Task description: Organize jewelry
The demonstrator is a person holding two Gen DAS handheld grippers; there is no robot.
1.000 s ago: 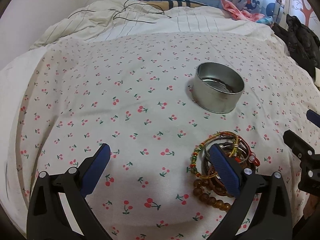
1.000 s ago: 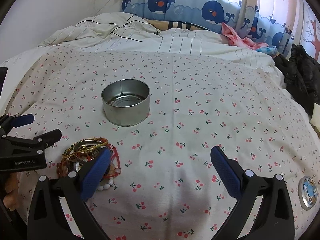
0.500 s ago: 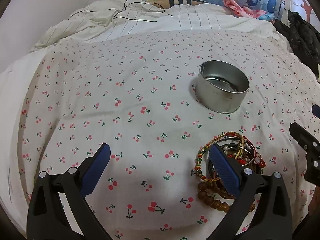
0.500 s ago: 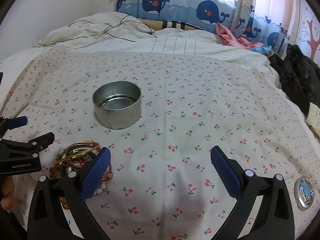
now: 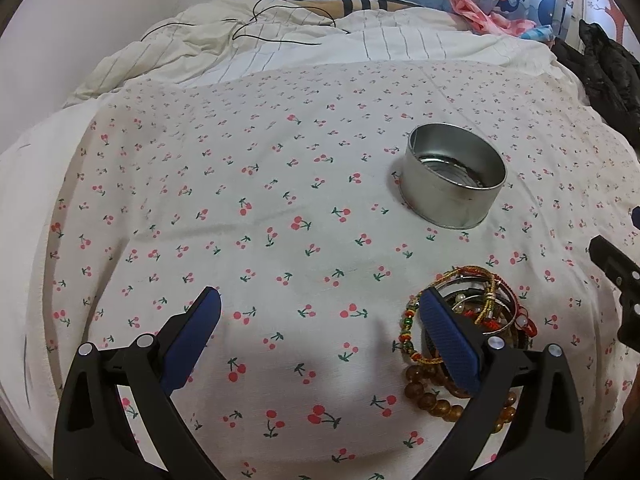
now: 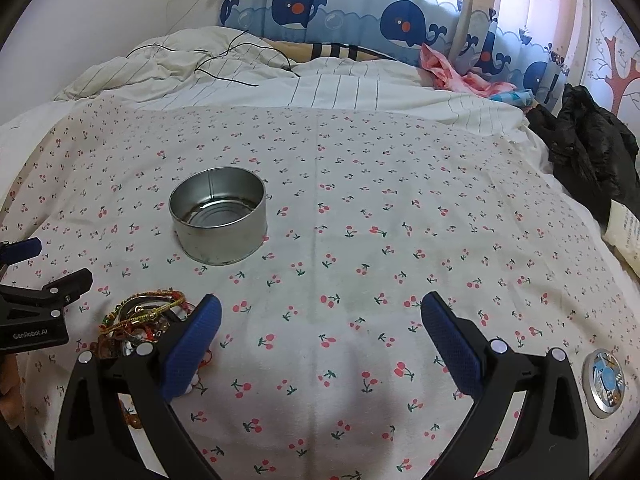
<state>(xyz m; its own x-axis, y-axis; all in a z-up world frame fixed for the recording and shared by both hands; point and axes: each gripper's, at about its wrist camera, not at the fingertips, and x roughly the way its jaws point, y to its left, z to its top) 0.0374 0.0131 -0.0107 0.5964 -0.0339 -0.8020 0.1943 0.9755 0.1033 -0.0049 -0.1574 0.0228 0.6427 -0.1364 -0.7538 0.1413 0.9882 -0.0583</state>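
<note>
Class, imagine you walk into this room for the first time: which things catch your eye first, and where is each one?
A shiny round tin, open and empty, stands in the middle of the cherry-print sheet. Nearer the cameras lies a tangled heap of bracelets and bead strings, partly behind one blue pad of the left gripper. At the back hangs a curtain with blue whales, above the rumpled striped quilt.

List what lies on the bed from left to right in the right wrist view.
left tongs → bracelet pile → metal tin → round lid, all on the cherry-print sheet.
</note>
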